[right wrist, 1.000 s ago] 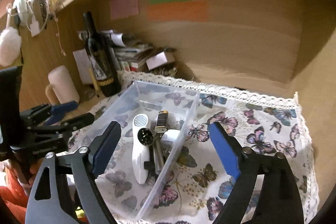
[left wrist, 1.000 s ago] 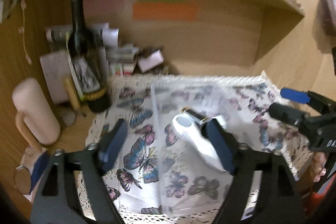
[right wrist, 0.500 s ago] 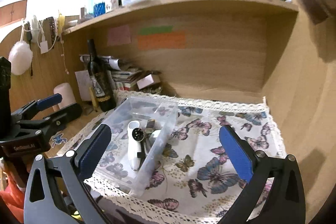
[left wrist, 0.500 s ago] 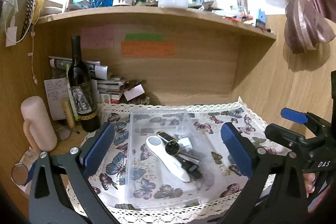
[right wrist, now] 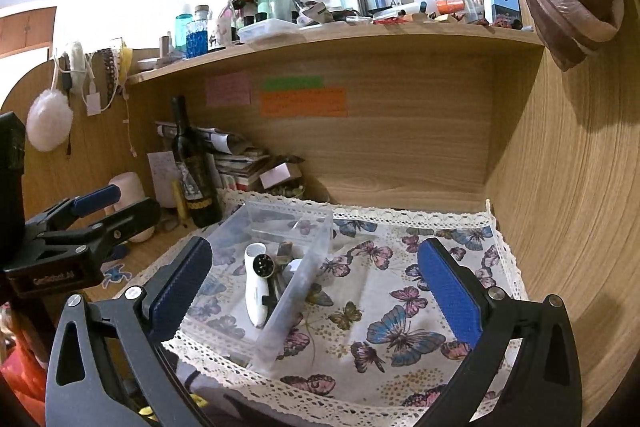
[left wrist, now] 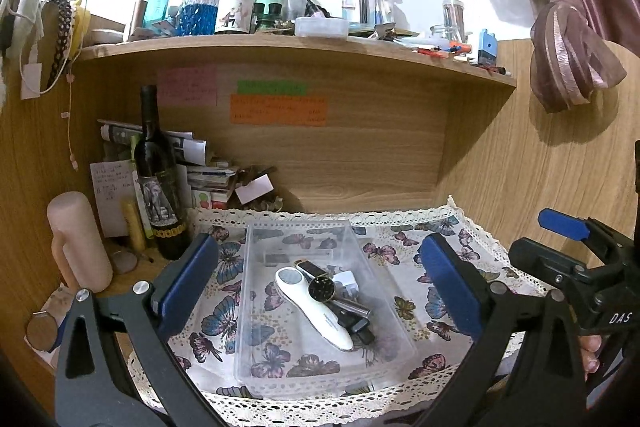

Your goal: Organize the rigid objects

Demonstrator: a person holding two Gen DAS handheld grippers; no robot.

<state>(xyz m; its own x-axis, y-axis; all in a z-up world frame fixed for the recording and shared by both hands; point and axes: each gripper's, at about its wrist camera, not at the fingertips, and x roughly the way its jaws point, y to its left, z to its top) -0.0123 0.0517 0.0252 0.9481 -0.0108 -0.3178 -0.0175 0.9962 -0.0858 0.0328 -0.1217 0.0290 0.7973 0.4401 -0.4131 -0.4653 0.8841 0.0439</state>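
Clear bin (left wrist: pixel 256 307) hides dark, perhaps metal, items.

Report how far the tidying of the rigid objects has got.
Done: the white handheld device, a watch and other small items lie inside the clear bin on the butterfly cloth. In hand: nothing; left gripper and right gripper have just been opening, jaws empty. Left: no loose items visible on the cloth.
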